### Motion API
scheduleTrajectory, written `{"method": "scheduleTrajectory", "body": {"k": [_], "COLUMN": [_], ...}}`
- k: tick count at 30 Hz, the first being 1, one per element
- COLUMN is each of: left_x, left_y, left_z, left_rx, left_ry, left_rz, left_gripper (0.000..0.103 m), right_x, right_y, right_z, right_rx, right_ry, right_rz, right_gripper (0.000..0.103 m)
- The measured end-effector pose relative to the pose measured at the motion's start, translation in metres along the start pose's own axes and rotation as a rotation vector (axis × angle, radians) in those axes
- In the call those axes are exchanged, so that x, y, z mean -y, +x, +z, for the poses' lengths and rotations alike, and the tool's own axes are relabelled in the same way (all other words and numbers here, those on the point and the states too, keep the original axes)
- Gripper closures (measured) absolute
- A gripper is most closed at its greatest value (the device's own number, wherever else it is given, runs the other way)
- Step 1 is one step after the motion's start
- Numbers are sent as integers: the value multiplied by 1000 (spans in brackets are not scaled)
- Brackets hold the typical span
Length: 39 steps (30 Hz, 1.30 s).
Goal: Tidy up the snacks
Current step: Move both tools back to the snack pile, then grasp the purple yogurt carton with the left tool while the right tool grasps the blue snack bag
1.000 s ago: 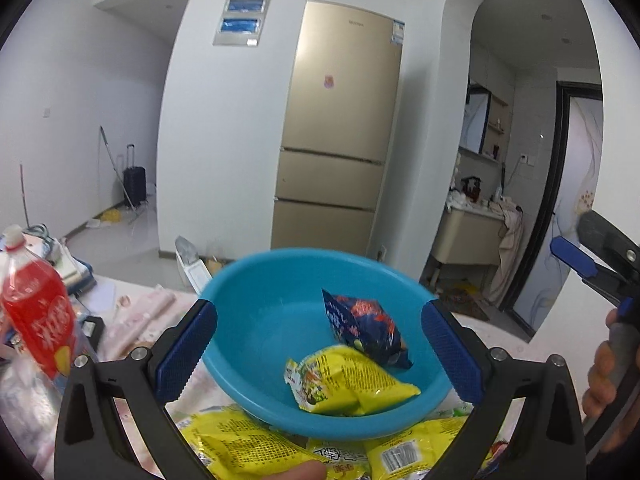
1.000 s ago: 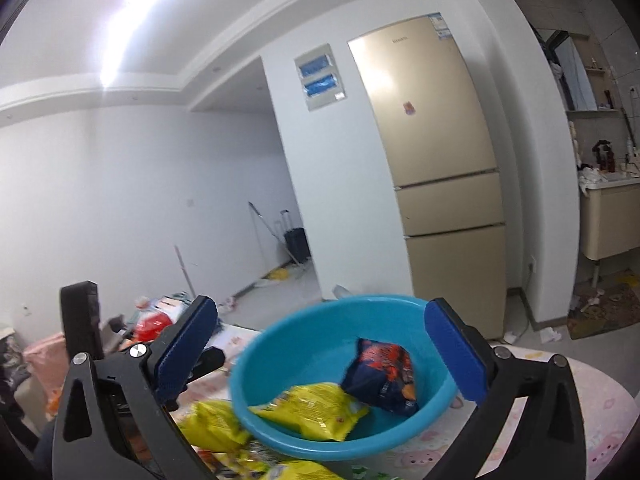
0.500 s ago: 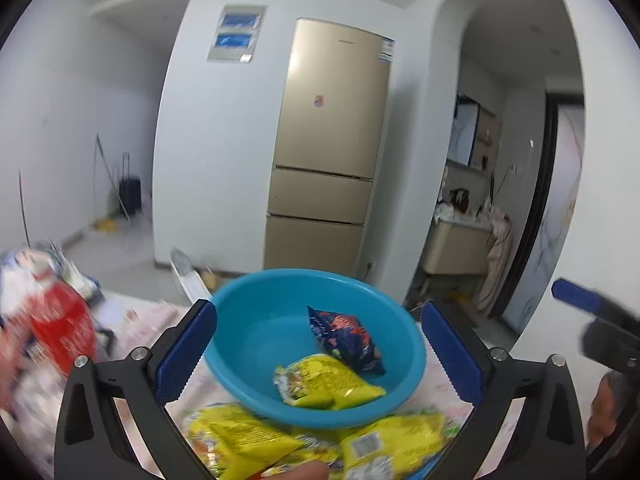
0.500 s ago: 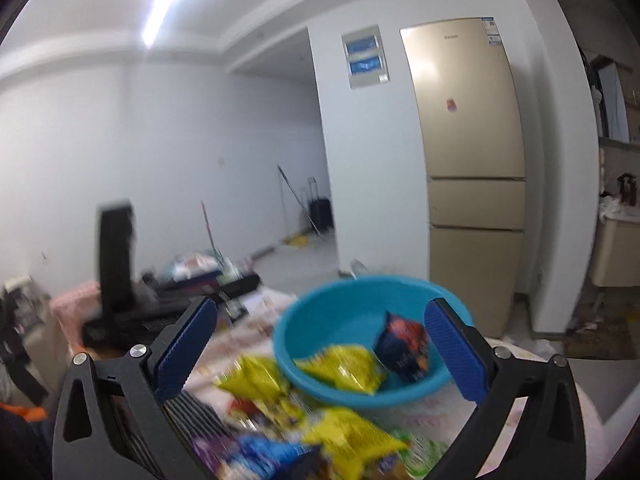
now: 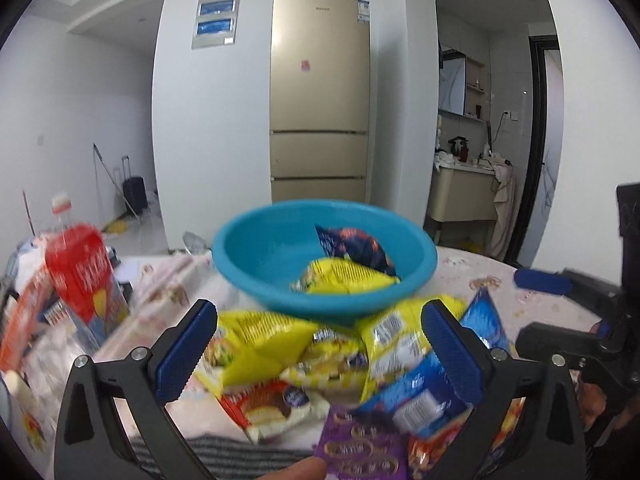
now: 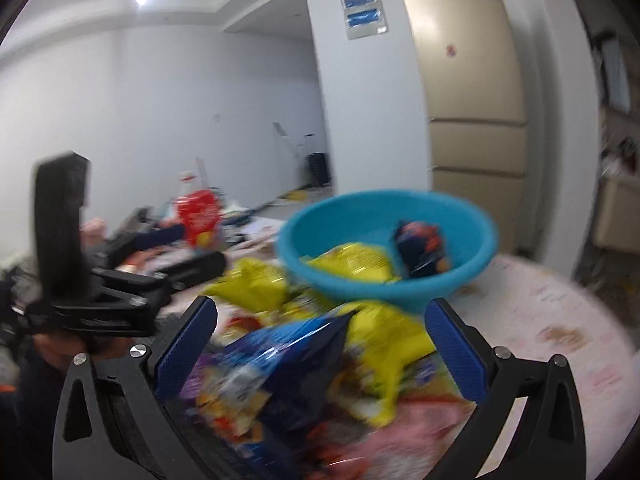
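Both grippers spread wide, empty. Ahead of left gripper (image 5: 320, 344): snack pile (image 5: 320, 360), blue basin (image 5: 324, 256) beyond, red bottle (image 5: 84, 276) leftward. Right gripper (image 6: 320, 348) over blue packet (image 6: 276, 364). Pink tablecloth (image 5: 472, 276); fridge (image 5: 320, 96) behind.

- The bowl (image 5: 256, 256) sits at frame centre on the table (image 5: 472, 280), with two snack packets (image 5: 344, 276) inside.
- A heap of packets (image 5: 320, 356) lies below it.
- A bottle (image 5: 82, 272) stands at left.
- The fridge (image 5: 320, 96) stands behind, upper centre.
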State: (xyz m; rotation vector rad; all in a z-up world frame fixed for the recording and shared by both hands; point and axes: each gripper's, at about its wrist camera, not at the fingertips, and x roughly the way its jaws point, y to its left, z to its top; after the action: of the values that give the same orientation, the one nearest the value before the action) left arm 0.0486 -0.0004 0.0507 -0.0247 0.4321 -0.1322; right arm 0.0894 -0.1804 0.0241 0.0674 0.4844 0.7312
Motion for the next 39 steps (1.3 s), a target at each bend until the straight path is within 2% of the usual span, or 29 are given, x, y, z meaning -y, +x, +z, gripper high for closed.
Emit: {"method": "scheduleTrajectory", "body": {"k": [3, 5, 6, 8, 9, 11, 19, 24, 27, 29, 32, 34, 39], "left_x": [-10, -15, -16, -14, -12, -9, -2, -8, -7, -7, -11, -12, -15], "left_y": [6, 8, 7, 3, 1, 0, -1, 1, 4, 2, 2, 1, 2], "left_z": [-15, -21, -23, -25, -27, -32, -51, -54, -61, -64, -67, -67, -69], "left_rx": [-24, -27, -25, -8, 3, 0, -53, -86, -132, -140, -161, -171, -183], "left_ry": [-37, -62, -76, -73, -64, -49, -9, -42, -40, -39, -62, -75, -92], "left_rz": [-37, -49, -45, -43, -36, -17, -13, -51, -122, -142, -170, -182, -185], "left_gripper": [0, 0, 0, 0, 0, 0, 0, 0, 0, 0, 0, 0, 0], "right_x": [2, 10, 13, 11, 11, 10, 4, -17, -26, -28, -24, -21, -14], "right_y": [14, 23, 26, 27, 28, 29, 27, 21, 27, 29, 31, 35, 28], "right_z": [-15, -20, -22, -25, -27, -28, -29, -29, -32, -33, -33, -35, -33], "right_rx": [-43, -66, -72, -69, -72, -66, -45, -11, -45, -53, -63, -86, -71], "right_ry": [17, 78, 98, 65, 57, 73, 51, -52, -92, -101, -89, -83, -60], "right_rz": [12, 94, 105, 20, 7, 37, 46, 31, 53, 63, 59, 44, 106], "right_gripper": [0, 0, 0, 0, 0, 0, 0, 0, 2, 2, 8, 23, 39]}}
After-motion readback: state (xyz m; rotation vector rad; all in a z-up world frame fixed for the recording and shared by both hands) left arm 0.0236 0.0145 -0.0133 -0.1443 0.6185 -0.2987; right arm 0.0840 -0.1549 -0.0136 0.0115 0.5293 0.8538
